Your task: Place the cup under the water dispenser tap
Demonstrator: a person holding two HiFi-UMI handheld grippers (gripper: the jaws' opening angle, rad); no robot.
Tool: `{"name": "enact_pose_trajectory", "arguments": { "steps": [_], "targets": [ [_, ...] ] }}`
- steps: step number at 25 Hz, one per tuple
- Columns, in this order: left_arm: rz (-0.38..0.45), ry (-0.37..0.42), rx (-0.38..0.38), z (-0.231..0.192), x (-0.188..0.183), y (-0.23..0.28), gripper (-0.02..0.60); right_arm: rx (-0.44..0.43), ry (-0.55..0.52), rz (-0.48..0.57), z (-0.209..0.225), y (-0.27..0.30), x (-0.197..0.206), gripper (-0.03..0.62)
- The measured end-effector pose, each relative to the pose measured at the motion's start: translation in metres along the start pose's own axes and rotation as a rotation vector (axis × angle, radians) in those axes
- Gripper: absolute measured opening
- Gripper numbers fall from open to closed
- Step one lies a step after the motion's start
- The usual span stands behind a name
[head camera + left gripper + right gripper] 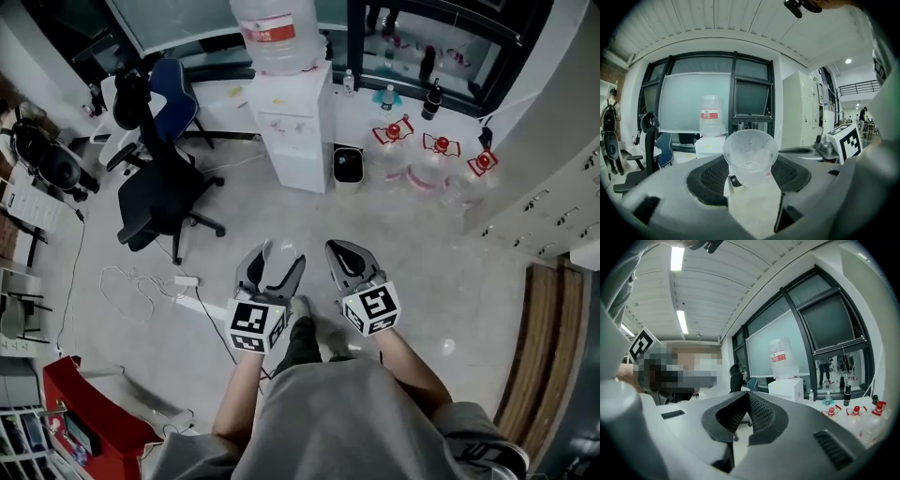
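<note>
A clear plastic cup (277,263) sits between the jaws of my left gripper (272,270), which is shut on it. In the left gripper view the cup (750,157) faces me mouth-on, pinched by the black pads (715,176). The white water dispenser (292,127) with its large bottle (275,33) stands ahead across the floor, well apart from both grippers; it also shows in the left gripper view, dispenser (708,146), and in the right gripper view, dispenser (786,389). My right gripper (343,257) is beside the left, shut and empty, its fingertips (749,401) meeting.
A black office chair (159,192) stands left of the dispenser. A black bin (348,165) sits right of it, with empty red-capped bottles (431,155) beyond. A power strip and cable (183,281) lie on the floor at left. A red cabinet (80,422) is at the lower left.
</note>
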State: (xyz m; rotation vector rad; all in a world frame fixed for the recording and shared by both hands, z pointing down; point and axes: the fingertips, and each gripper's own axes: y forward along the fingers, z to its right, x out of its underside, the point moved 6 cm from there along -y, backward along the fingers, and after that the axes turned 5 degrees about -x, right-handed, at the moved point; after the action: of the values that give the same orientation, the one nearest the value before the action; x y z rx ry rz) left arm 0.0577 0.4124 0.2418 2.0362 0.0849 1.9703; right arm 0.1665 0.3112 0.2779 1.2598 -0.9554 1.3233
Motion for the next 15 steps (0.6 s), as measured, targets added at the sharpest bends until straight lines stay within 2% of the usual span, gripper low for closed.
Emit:
{"name": "enact_pose_trajectory", "arguments": {
  "steps": [15],
  "targets": [
    [-0.014,-0.015,0.062,-0.107,-0.016,0.066,0.278,0.053,0.006,-0.023,0.02,0.114,-0.016,0.009]
  ]
}}
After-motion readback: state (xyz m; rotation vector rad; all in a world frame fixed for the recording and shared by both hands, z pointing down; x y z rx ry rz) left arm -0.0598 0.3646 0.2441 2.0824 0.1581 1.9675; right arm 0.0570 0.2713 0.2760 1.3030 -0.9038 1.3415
